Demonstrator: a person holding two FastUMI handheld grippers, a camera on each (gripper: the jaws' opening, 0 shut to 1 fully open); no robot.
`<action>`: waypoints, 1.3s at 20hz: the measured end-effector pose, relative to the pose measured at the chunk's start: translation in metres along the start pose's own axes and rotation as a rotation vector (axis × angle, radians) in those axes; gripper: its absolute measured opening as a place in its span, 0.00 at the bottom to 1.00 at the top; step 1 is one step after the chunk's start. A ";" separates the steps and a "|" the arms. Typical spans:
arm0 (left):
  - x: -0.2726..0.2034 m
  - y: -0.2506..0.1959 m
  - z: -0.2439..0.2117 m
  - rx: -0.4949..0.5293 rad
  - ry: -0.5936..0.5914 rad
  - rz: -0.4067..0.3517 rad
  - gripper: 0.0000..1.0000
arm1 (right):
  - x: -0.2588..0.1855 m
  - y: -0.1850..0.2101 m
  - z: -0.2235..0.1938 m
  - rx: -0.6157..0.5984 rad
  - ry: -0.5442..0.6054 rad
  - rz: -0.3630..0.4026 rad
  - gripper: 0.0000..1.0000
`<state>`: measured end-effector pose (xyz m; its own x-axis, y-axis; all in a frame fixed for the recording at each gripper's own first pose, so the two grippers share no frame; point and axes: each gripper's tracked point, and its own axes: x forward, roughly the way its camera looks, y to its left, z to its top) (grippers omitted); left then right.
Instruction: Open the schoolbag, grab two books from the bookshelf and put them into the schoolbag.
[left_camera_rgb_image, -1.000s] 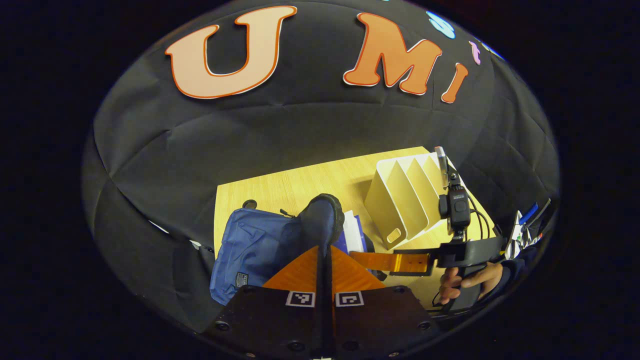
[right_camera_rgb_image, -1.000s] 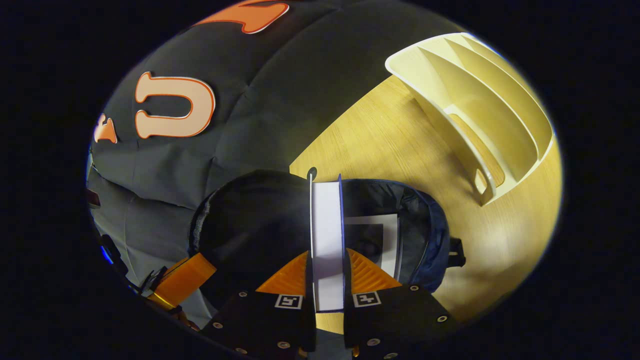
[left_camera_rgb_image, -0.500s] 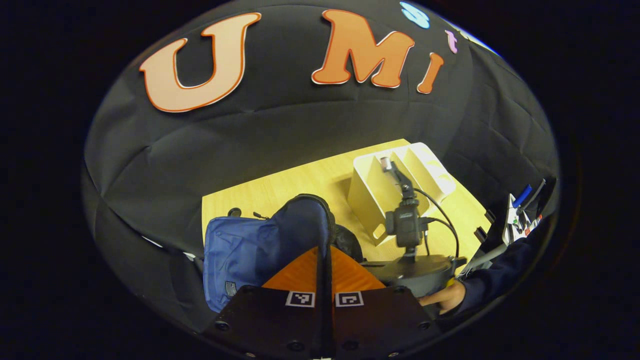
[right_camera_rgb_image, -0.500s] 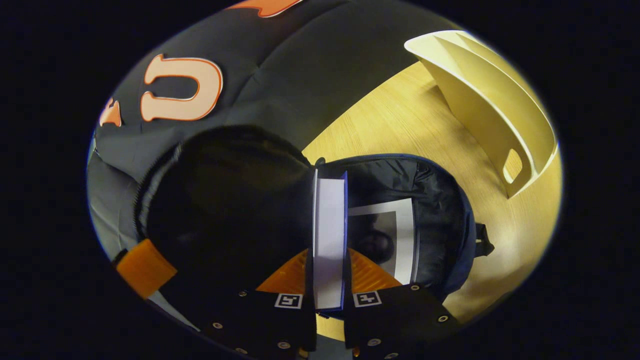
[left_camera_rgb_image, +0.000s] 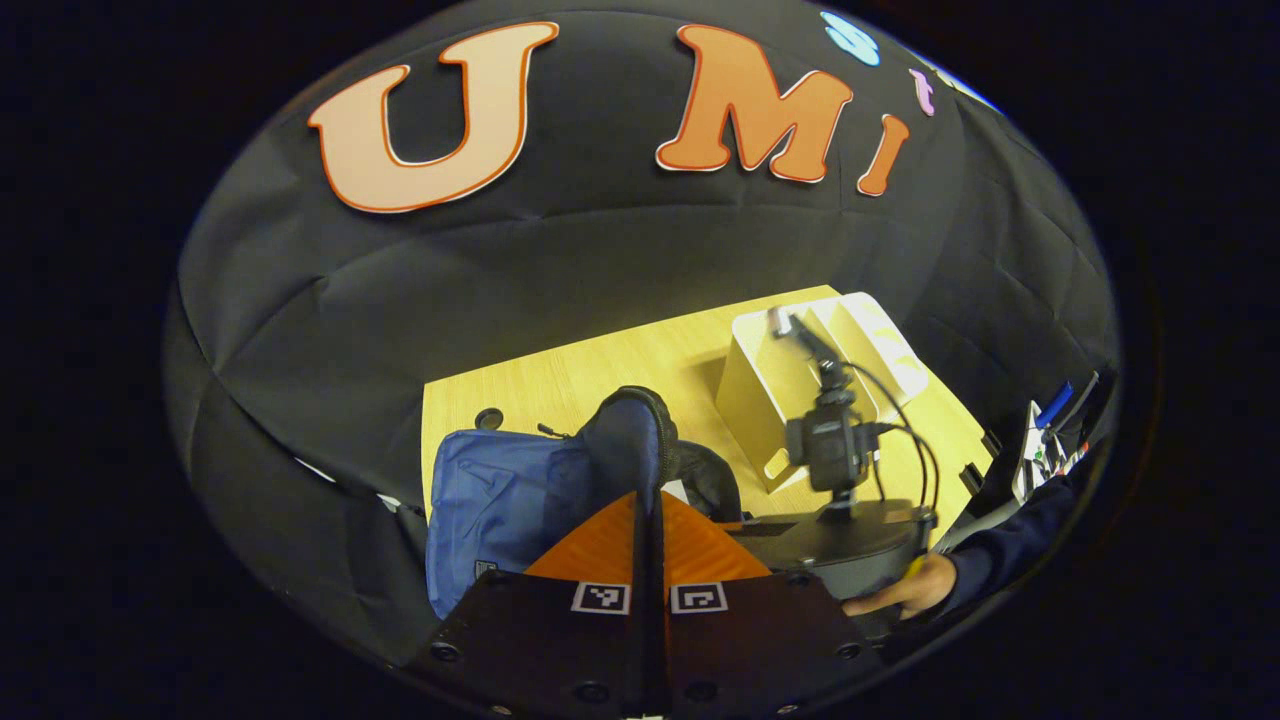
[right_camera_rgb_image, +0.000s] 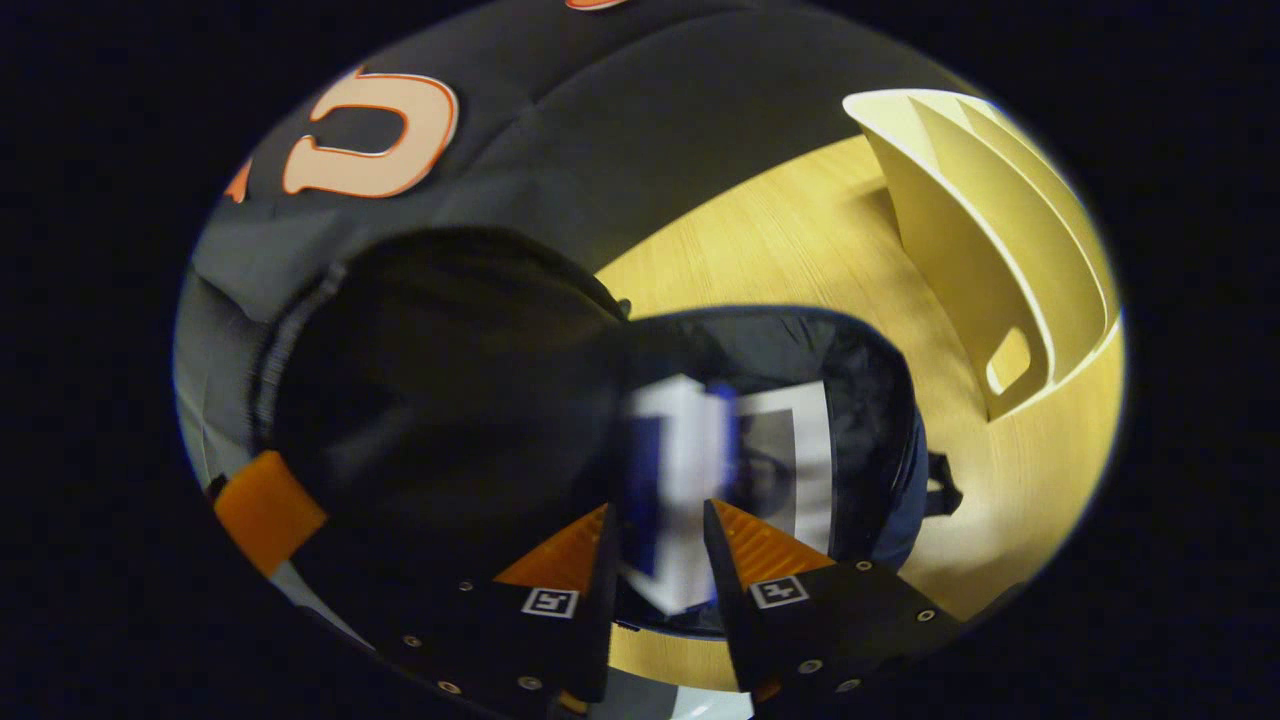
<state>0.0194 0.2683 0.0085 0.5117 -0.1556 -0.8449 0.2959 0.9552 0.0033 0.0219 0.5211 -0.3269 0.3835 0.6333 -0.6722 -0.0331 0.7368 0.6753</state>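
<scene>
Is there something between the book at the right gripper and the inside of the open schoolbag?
Nothing visible blocks it. The book, blurred, sits between the opened fingers of the right gripper, right over the schoolbag mouth. The left gripper pinches the flap aside. Another book already lies inside.

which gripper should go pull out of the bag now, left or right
Right. The right gripper hangs over the open schoolbag with its jaws spread and the blurred book dropping free between them. The left gripper is shut on the bag's flap, holding it open.
</scene>
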 end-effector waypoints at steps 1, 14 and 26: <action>0.001 0.000 0.000 -0.009 0.001 0.003 0.01 | -0.007 -0.005 0.012 -0.037 -0.027 -0.020 0.55; 0.032 -0.023 -0.020 -0.079 0.008 0.088 0.02 | -0.122 -0.101 0.116 -0.249 -0.257 -0.204 0.79; 0.062 -0.109 -0.055 -0.225 -0.026 0.121 0.81 | -0.262 -0.199 0.186 -0.342 -0.456 -0.301 0.81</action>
<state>-0.0256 0.1687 -0.0737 0.5543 -0.0405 -0.8313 0.0462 0.9988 -0.0178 0.0995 0.1649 -0.2286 0.7729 0.2785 -0.5701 -0.1266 0.9481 0.2916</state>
